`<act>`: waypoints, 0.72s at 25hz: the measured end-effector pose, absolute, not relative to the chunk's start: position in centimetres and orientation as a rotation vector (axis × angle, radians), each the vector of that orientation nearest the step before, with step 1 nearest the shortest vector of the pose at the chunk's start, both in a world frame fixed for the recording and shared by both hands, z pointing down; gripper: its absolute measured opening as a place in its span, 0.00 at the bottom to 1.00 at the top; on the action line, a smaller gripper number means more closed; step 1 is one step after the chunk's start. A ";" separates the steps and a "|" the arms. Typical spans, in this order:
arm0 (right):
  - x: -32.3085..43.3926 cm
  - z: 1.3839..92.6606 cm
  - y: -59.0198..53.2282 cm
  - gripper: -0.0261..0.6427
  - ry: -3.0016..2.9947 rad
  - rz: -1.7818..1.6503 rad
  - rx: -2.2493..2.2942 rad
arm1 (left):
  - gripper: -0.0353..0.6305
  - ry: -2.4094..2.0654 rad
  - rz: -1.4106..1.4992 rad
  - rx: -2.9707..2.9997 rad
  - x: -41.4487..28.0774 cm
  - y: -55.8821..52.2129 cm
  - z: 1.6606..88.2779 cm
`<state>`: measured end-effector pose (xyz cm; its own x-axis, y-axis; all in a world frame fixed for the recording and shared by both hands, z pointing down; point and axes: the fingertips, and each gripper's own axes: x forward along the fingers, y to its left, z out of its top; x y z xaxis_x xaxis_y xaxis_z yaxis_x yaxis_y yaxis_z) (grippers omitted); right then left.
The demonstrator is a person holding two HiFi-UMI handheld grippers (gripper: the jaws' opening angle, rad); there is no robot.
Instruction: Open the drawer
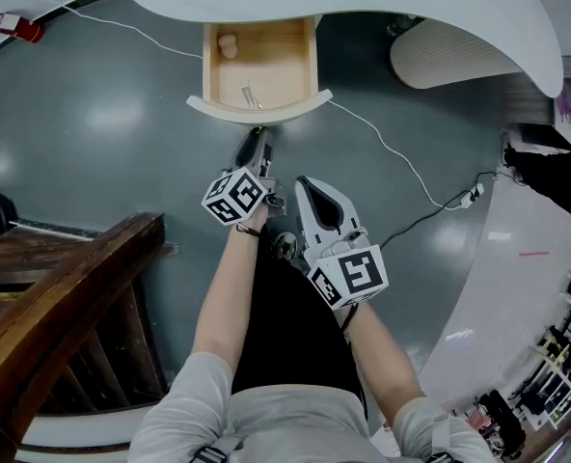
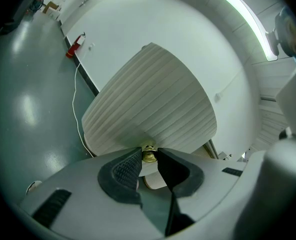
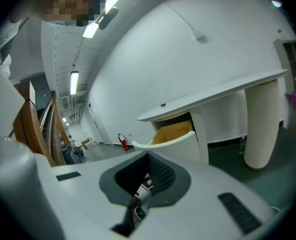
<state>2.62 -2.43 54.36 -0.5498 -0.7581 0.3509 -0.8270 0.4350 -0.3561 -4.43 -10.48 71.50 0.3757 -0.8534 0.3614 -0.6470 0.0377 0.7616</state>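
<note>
The left tongs (image 2: pixel 150 152) pinch the gold knob (image 2: pixel 149 156) of the open drawer (image 1: pixel 259 112). The right tongs (image 3: pixel 148 160) are closed and hold nothing.

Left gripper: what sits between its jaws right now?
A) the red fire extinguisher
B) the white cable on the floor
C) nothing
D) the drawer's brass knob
D: in the left gripper view, the left gripper has its two pads closed on either side of the brass knob, and the head view shows it at the front of the pulled-out drawer.
</note>
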 end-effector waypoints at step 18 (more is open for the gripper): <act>3.1 53.9 -1.1 0.06 -2.528 0.751 1.388 | 0.21 -1.419 -0.227 1.617 -4.6 -9.9 71.5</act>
